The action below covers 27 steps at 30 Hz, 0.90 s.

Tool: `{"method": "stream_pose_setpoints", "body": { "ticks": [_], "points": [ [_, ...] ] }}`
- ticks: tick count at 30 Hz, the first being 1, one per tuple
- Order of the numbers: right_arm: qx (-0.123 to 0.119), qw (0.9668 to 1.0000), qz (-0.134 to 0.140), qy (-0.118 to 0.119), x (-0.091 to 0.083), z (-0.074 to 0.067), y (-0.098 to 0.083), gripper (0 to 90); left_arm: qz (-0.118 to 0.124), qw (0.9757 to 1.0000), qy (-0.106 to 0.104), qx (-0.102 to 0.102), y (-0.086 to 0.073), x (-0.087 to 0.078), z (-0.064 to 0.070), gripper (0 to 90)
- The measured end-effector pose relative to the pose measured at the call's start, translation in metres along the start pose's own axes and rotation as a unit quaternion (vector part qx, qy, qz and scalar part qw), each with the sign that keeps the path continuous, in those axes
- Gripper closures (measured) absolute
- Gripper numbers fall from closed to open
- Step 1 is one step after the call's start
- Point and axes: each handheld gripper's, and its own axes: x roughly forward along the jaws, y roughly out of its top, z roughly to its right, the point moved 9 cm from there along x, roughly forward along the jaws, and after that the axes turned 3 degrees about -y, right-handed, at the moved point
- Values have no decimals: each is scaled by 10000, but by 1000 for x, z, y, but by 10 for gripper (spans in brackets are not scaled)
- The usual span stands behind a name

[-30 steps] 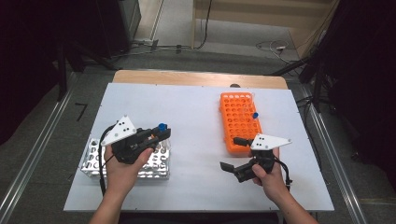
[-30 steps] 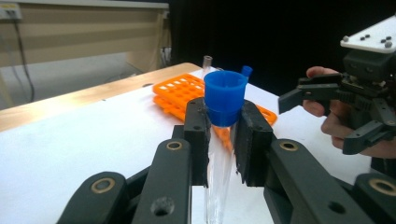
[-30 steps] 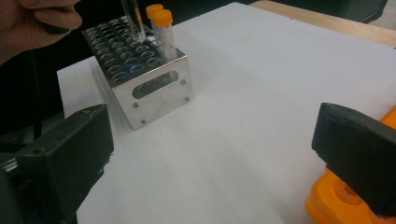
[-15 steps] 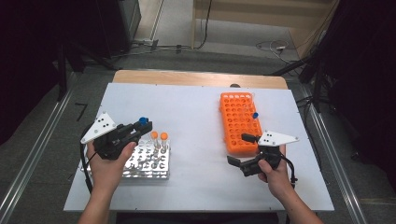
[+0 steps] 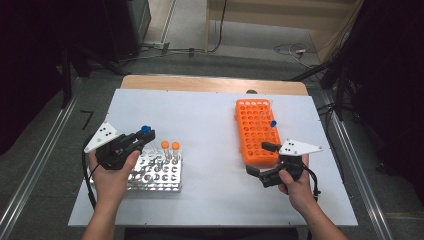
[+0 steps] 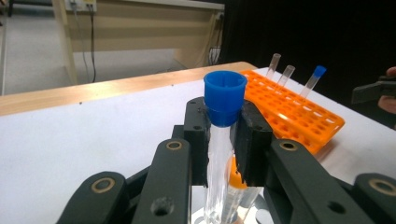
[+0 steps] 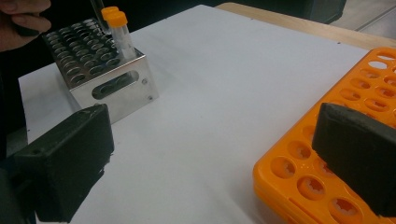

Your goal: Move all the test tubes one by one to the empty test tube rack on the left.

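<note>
- Here, the left gripper point(image 5: 141, 138) is clamped on a blue-capped tube point(image 6: 222, 121); in the left gripper view its two black jaws press on the clear tube just under the blue cap, and the tube stands upright between them.
- In the high view that tube sits over the far-left part of the metal rack point(image 5: 160, 175), which stands near the bench's front-left corner; whether the tube's foot is inside a hole cannot be told.
- Two orange-capped tubes point(image 5: 170, 149) stand upright in the rack's far row, just beside the held tube on its right; one of them shows behind the held tube in the left gripper view.
- The right gripper point(image 5: 261, 159) has its jaws wide apart with nothing between them; in the right gripper view one jaw hangs over the white bench top and the other over the near corner of the orange rack point(image 7: 355, 135).
- The orange rack point(image 5: 255, 131) lies on the right half of the bench, towards its far edge, well apart from the metal rack.
- In it stand another blue-capped tube point(image 6: 313, 81) and two uncapped clear tubes point(image 6: 280, 71), all tilted.
</note>
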Motion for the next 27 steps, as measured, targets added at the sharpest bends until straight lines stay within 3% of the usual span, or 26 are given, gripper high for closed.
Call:
{"method": "stream_pose_setpoints", "body": {
  "ticks": [6,15,20,27],
  "points": [
    [12,10000,-20,-24,1,2,-1,0,-84,9999,70,-8,-9,7,-1,765],
    [12,10000,-59,-68,2,4,-4,0,-278,9993,175,153,-17,15,0,764],
    [24,10000,-58,-70,2,4,-4,0,-442,9984,284,225,-22,17,-1,763],
    [26,9999,-75,-104,2,6,-5,0,-817,9962,244,170,-32,21,-1,748]
  ]
}}
